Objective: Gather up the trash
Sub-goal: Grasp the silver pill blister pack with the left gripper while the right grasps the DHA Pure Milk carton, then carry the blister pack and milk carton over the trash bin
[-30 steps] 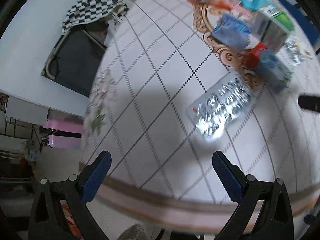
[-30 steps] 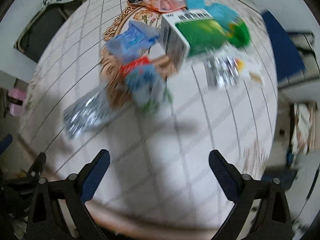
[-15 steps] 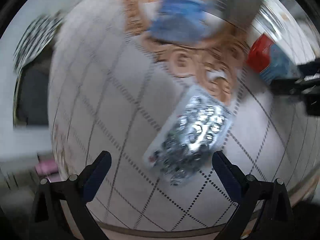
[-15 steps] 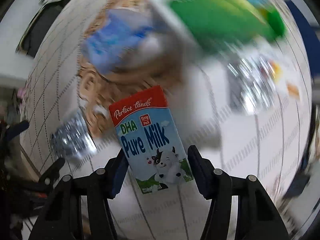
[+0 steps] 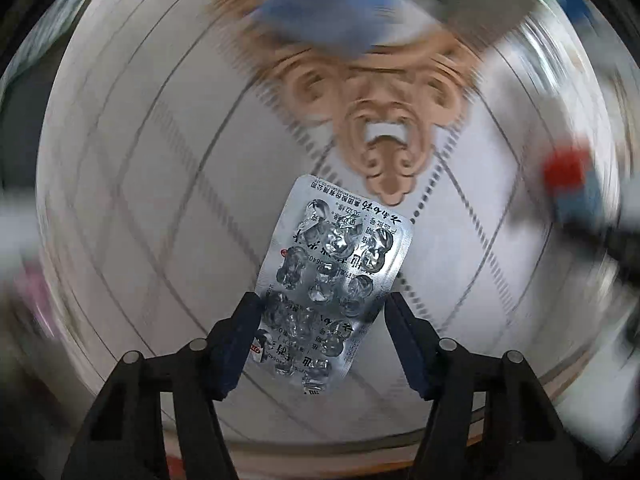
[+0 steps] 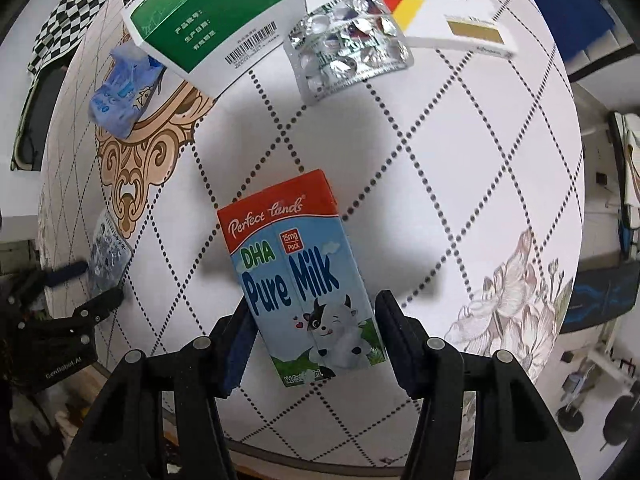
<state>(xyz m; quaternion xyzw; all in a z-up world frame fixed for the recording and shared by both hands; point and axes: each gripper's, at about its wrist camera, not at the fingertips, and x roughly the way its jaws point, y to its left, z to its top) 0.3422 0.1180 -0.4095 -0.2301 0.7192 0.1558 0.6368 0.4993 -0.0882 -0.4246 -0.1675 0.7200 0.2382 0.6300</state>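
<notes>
Trash is spread over the round patterned surface (image 6: 460, 128), and two pieces of it are being taken at once. A milk carton (image 6: 298, 276) lies flat near the front of the surface, and its lower half is bracketed by the right gripper (image 6: 310, 342), whose pads appear to be pressed against the carton's long side walls. An emptied blister pack (image 5: 332, 280) lies just below the tan scroll ornament (image 5: 384, 120), and the left gripper (image 5: 320, 338) is closing on it: the left pad is seen at the foil's edge, while a sliver of gap seems to be left at the right pad. The carton is judged light and probably empty, with thin walls that would buckle under a hard squeeze, so a moderate hold across the narrow faces near the middle is called for. The blister pack is judged very light, thin, springy and slick; it is likely to bow or slip, so its two long edges should be pinched squarely. Further back, a green-and-white box (image 6: 212, 20), a second blister pack (image 6: 348, 48), a white medicine box (image 6: 432, 12) and a crumpled blue wrapper (image 6: 124, 92) are left to be collected.
</notes>
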